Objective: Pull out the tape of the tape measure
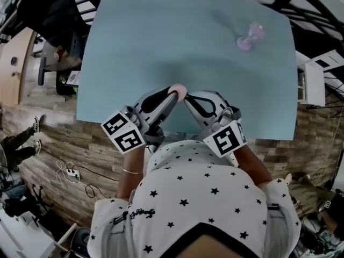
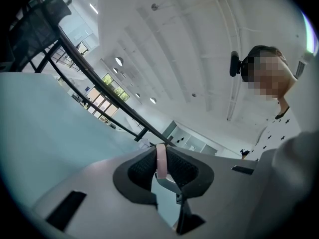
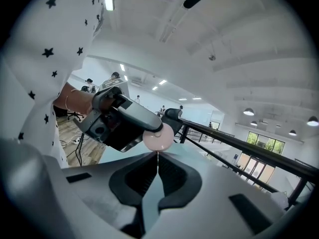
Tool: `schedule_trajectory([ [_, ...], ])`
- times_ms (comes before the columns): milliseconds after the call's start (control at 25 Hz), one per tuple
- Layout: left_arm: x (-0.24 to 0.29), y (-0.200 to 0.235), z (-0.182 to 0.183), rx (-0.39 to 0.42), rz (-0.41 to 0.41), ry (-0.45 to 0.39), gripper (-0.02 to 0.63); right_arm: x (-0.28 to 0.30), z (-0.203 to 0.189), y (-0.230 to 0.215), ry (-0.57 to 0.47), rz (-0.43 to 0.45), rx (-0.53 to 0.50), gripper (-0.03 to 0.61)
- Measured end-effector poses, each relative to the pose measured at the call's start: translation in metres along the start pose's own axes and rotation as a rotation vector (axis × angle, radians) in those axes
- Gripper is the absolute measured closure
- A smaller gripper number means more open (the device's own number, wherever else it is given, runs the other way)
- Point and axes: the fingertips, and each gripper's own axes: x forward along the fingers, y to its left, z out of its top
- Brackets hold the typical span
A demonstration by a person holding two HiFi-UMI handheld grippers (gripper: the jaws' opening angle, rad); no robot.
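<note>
A small round pink tape measure [image 1: 179, 92] is held above the near edge of the table, between the tips of both grippers. My left gripper [image 1: 173, 97] is shut on its case, which shows edge-on between the dark pads [image 2: 161, 159]. In the right gripper view the pink case [image 3: 158, 137] faces me flat, gripped by the left gripper [image 3: 122, 119]. My right gripper [image 3: 157, 164] comes in from the right [image 1: 187, 99], its jaws pressed together on the thin tape end [image 3: 157, 156] that comes out of the case's underside.
The light blue table [image 1: 134, 58] carries a pale pink object [image 1: 250, 36] at its far right. A white shelf unit [image 1: 312, 85] stands to the right of the table. To the left are an office chair [image 1: 54, 58] and a power strip [image 1: 70, 172] on the floor.
</note>
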Motion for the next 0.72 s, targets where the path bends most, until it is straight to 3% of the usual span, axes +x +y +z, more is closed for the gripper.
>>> schedule_trajectory([
  [720,-0.016,0.006,0.016,0.045,0.028,-0.027,0.531,-0.002,-0.011,-0.020,0.044,-0.099,0.071,0.575],
])
